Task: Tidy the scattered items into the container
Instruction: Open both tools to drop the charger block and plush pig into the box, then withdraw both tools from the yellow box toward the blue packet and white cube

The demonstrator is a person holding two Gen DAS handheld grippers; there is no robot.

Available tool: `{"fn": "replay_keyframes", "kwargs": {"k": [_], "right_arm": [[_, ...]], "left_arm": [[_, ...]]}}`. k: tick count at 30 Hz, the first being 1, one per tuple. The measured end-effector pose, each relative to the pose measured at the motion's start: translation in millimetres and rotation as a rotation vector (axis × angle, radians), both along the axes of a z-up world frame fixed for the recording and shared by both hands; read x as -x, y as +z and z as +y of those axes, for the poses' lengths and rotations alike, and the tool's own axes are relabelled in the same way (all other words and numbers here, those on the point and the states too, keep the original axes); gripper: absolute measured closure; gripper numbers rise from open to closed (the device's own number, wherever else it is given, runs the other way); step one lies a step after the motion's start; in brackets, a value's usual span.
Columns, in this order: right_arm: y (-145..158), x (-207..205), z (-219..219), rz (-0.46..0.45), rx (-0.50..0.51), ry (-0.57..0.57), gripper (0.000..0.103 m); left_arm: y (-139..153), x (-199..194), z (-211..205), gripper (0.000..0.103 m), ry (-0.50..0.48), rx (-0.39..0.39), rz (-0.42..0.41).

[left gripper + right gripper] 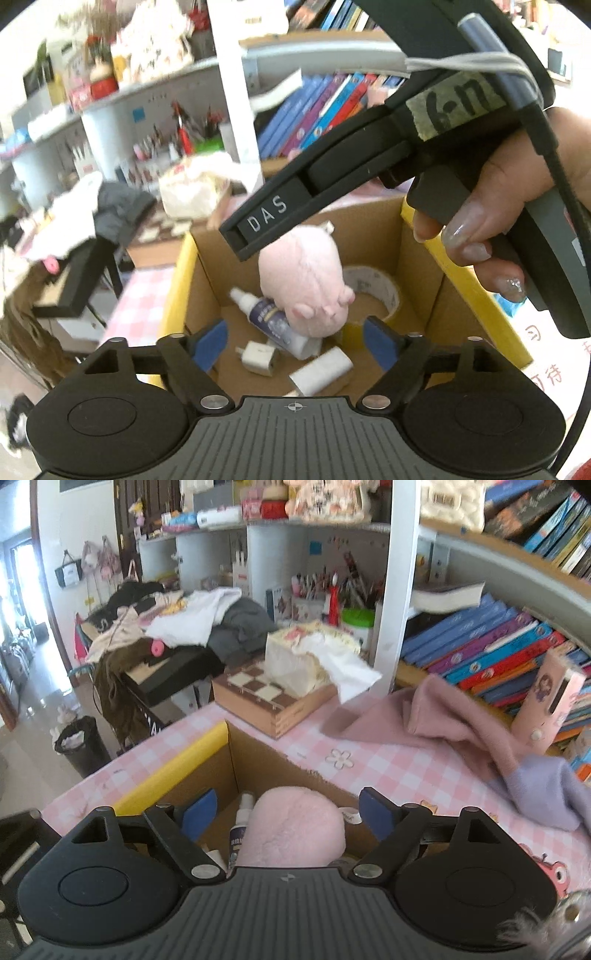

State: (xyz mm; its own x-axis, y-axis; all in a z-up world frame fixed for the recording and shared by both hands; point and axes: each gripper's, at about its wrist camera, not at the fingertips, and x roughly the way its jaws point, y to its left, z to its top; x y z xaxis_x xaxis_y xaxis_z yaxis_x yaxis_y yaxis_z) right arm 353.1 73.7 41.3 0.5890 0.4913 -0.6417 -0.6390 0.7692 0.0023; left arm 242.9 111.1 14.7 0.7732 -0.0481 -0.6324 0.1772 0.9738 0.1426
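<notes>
An open cardboard box (pixel 417 280) with yellow-edged flaps holds a pink plush toy (pixel 306 280), a small spray bottle (pixel 266 314), a tape roll (pixel 373 291), a white plug adapter (pixel 258 356) and a white block (pixel 321 371). My left gripper (pixel 295 341) hangs open over the box with nothing between its blue pads. In the right wrist view my right gripper (pixel 288 812) is open above the plush toy (pixel 291 827), its pads clear of it on both sides. The bottle (pixel 242 823) lies beside the toy. A hand (pixel 509 206) holds the right tool's handle over the box's right side.
The box (pixel 177 771) stands on a pink-checked table (pixel 388 771). A pink and lilac cloth (pixel 443 720) lies to the right, with a wooden chequered case (pixel 266 701) under a tissue pack behind. Shelves of books (pixel 498 646) stand at the back right. A black bin (pixel 81 746) is on the floor to the left.
</notes>
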Motion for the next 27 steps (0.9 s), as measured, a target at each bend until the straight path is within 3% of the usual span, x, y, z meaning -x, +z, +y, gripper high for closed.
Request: {"fn": "replay_keyframes", "kwargs": {"k": [4, 10, 27], "right_arm": [[19, 19, -15, -0.051, -0.038, -0.012, 0.017], [35, 46, -36, -0.084, -0.079, -0.044, 0.017], [47, 150, -104, -0.224, -0.113, -0.217, 0.017]], "left_arm": [[16, 18, 0, 0.010, -0.016, -0.009, -0.060], [29, 43, 0, 0.010, -0.018, 0.000, -0.105], [37, 127, -1, 0.010, 0.006, 0.060, -0.125]]}}
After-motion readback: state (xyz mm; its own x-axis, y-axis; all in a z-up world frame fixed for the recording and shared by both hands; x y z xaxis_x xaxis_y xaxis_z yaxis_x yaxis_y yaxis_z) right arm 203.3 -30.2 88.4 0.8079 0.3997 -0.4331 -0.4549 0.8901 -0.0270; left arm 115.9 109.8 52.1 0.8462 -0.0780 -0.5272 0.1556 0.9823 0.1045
